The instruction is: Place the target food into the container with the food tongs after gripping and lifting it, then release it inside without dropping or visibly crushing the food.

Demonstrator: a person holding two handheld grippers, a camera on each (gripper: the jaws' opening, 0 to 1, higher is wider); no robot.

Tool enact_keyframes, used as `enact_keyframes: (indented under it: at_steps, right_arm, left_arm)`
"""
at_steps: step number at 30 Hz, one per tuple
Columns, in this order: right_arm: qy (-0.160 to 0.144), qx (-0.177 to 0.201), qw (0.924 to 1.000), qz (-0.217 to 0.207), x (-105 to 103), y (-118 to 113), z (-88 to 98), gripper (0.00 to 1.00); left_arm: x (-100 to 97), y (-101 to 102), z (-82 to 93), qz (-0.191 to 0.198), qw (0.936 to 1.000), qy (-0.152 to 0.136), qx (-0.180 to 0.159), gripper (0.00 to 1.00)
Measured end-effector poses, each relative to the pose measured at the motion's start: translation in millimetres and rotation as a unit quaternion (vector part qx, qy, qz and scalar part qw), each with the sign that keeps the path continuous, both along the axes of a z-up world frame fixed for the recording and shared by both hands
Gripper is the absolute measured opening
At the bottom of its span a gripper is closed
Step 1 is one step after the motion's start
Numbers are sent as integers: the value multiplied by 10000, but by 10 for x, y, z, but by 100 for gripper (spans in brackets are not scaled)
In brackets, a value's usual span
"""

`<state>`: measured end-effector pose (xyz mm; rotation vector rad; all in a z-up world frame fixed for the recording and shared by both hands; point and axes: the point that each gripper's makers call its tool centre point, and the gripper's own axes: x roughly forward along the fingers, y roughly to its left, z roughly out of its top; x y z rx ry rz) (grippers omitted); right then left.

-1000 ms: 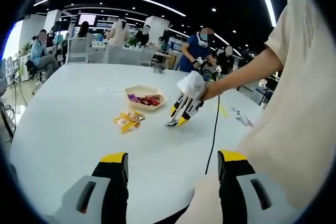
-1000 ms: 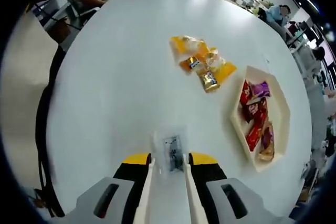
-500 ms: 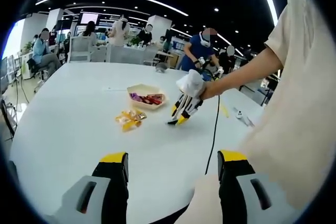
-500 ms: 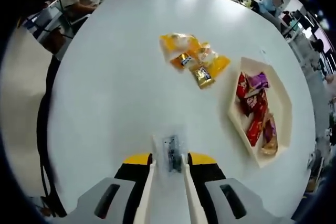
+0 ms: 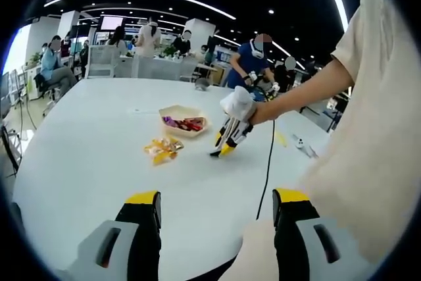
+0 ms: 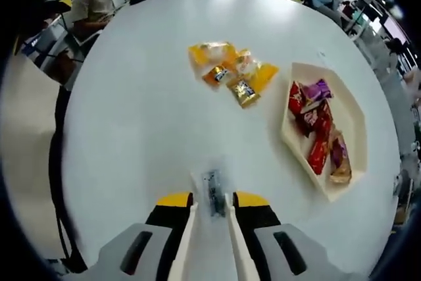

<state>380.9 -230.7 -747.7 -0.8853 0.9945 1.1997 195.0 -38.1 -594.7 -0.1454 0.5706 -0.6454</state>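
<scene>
Little has changed since the earlier frames: the right gripper (image 6: pixel 212 203) keeps the food tongs (image 6: pixel 212 222) squeezed, their tips nearly together over a clear wrapped item (image 6: pixel 212 192) on the white table (image 6: pixel 131 116). Whether the tongs grip the item, I cannot tell. Beyond it lie yellow snack packets (image 6: pixel 233 74). Farther out, away from the table's edges, the beige tray (image 6: pixel 355 129) holds red and purple packets (image 6: pixel 316 129). The left gripper (image 5: pixel 216 205) hovers wide open, holding nothing.
</scene>
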Motion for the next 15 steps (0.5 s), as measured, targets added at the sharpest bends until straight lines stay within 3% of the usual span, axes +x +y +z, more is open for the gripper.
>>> enact_keyframes:
  at_steps: [15]
  right_arm:
    - [-47,121,9999,-82,-8,4,92,21]
  left_arm:
    - [14,5,28,7,10000,-26,13,69]
